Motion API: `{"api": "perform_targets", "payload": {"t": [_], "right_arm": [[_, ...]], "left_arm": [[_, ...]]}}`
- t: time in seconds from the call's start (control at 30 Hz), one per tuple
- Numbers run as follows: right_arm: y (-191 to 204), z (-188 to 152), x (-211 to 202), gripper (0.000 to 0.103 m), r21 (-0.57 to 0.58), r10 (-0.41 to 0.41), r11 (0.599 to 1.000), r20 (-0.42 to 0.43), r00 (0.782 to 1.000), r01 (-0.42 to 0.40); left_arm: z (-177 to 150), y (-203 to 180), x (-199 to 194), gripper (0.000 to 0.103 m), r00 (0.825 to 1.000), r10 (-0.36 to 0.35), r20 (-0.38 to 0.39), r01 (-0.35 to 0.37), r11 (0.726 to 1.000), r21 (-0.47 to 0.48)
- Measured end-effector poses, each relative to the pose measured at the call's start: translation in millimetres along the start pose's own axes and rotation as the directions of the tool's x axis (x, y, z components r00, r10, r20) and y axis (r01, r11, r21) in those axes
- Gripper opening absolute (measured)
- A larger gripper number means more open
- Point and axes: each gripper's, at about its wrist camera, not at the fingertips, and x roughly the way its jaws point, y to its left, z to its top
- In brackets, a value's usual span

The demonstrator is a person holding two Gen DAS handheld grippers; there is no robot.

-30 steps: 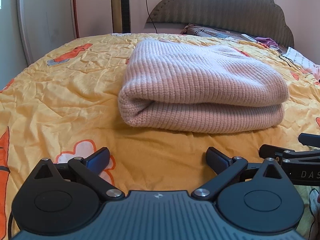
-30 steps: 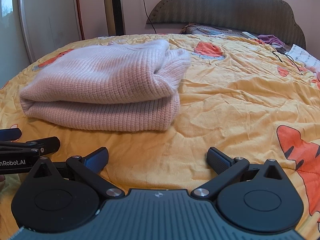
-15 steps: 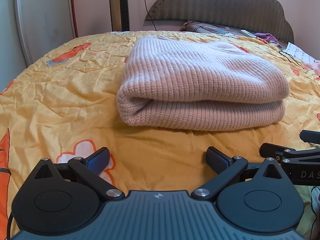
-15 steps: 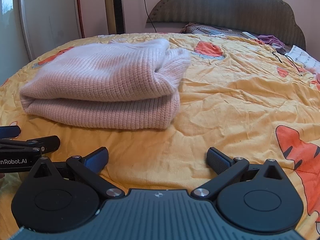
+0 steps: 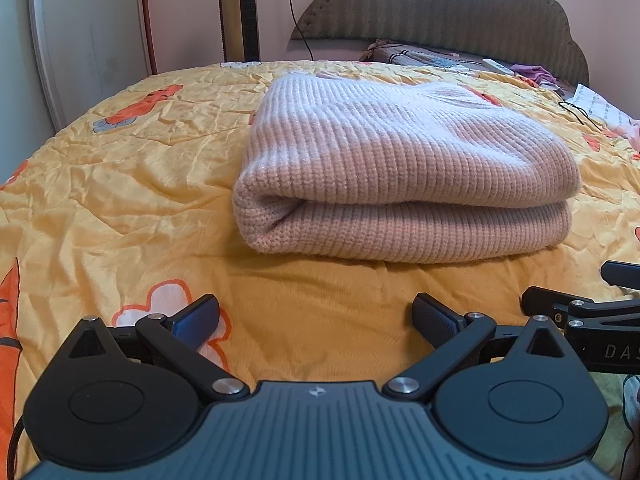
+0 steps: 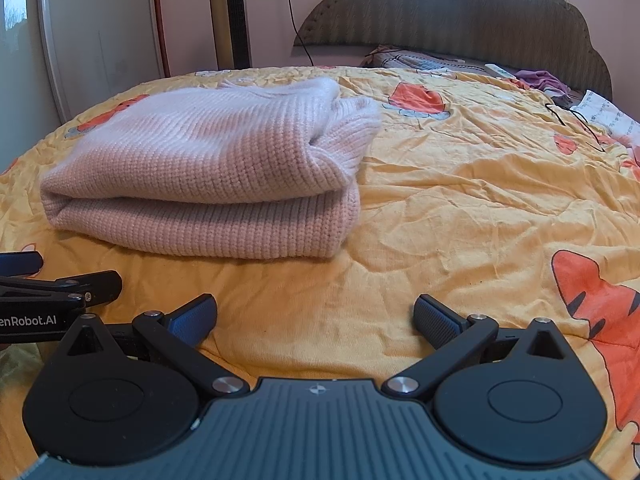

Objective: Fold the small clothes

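Left wrist: folded sweater lies crosswise, seemingly.

Pale pink ribbed knit on the folded sweater. Beneath the sweater, yellow-orange bedspread printed with orange striped tiger figures and white flowers outlined in orange. Behind the sweater, grey-olive headboard with scalloped outline; purple cloth at its right end. Left of the sweater, white cabinet door with small flower stickers. Near the sweater, black gripper frames with blue finger pads.
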Motion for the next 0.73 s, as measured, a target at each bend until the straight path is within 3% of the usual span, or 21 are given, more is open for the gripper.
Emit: {"api": "perform_targets", "payload": {"t": [0.2, 0.3, 0.57, 0.73], "right_arm": [[0.3, 2.8, -2.1, 0.103, 0.020, -0.016, 1.000, -0.009, 1.000, 0.016], [-0.1, 9.1, -8.3, 0.103, 0.054, 0.017, 0.998, -0.018, 1.000, -0.016], [10.7, 25.4, -20.8, 0.103, 0.030, 0.035, 0.999, -0.018, 0.999, -0.035], [14.8, 26.6, -23.1, 0.103, 0.035, 0.045, 0.998, -0.018, 0.999, -0.044]], "left_arm": [[3.8, 4.0, -1.7, 0.103, 1.000, -0.016, -0.019, 0.015, 1.000, -0.025], [6.8, 2.9, -8.3, 0.103, 1.000, -0.018, -0.022, 0.018, 1.000, -0.021], [15.8, 8.7, -32.1, 0.103, 0.999, 0.005, 0.044, -0.003, 0.999, -0.044], [18.7, 8.3, -41.5, 0.102, 1.000, -0.011, 0.013, 0.012, 0.999, -0.047]]}}
